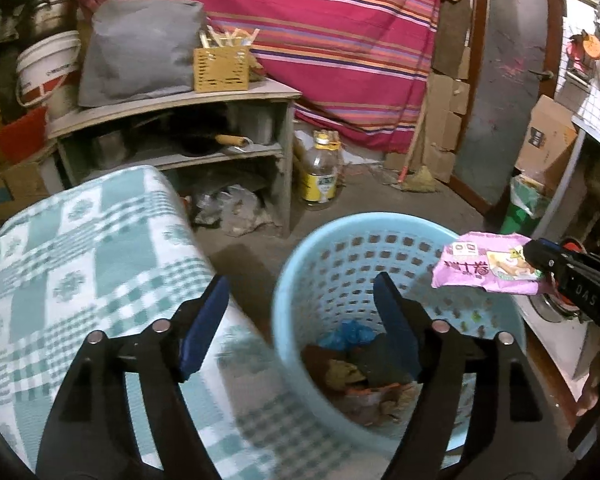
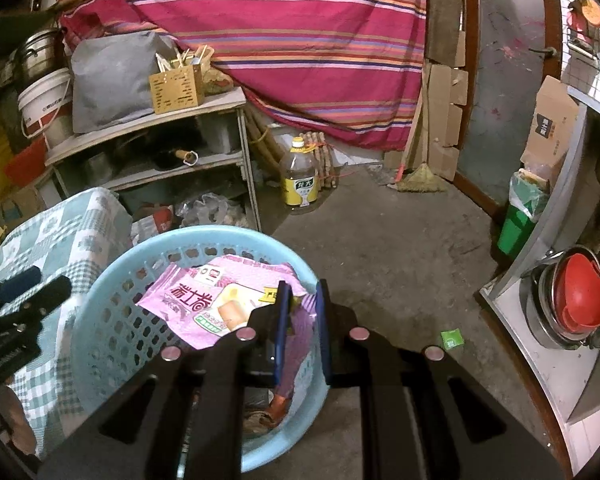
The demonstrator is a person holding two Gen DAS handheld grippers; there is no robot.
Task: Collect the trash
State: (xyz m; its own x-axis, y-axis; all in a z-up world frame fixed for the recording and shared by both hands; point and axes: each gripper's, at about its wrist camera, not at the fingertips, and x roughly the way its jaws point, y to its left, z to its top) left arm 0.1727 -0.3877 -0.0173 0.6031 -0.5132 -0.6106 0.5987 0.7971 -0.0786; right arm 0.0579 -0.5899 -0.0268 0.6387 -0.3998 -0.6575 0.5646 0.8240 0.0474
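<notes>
Your left gripper (image 1: pixel 300 308) stands wide open with nothing between its blue pads, one finger over the checked cloth (image 1: pixel 80 264) and the other over the blue basket (image 1: pixel 340 264). Your right gripper (image 2: pixel 302 312) is nearly closed, pinching one pink wrapper (image 2: pixel 204 300) by its near corner; the wrapper hangs over the basket's (image 2: pixel 112 320) mouth, above the rim, not touching it as far as the views show. One basket stands on the floor, just beside the cloth-covered corner, and already holds a heap of scraps (image 1: pixel 360 380), among them a blue crumpled bit and brown pieces; you cannot count them cleanly. One small green scrap (image 2: pixel 452 338) lies on the bare floor to the right of the basket, apart from it. Farther back stand one grey shelf (image 1: pixel 172 128) with a yellow holder of sticks, one oil bottle (image 1: pixel 320 176), one broom (image 2: pixel 416 176) against the door frame and one green bin (image 2: pixel 520 220). Nothing lies between the wrapper and the basket opening.
</notes>
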